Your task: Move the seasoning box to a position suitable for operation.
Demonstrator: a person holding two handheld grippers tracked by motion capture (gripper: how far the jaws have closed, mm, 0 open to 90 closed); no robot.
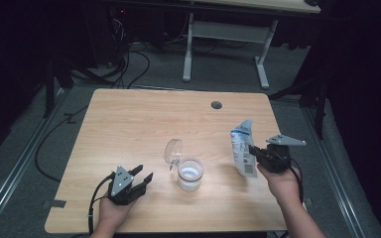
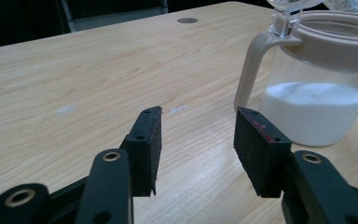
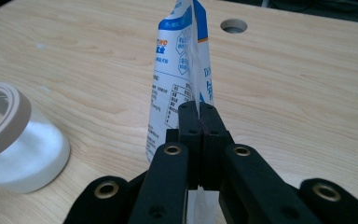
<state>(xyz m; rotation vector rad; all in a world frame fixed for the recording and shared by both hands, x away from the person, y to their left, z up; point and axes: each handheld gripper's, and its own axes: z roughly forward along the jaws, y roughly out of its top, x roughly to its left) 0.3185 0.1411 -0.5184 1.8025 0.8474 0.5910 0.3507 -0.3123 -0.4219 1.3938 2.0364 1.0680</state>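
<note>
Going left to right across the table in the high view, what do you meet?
Left tool, open and empty → flipped-up clear lid → jar of white powder → white-and-blue pouch → right tool shut on that pouch.

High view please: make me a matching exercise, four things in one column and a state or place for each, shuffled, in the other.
1. jar
2. pouch
3. left gripper
4. lid

a. open, nothing between its jaws
b. flipped up
c. part full of white powder
d. pinched in the right gripper

Pairs: 1-c, 2-d, 3-a, 4-b
</note>
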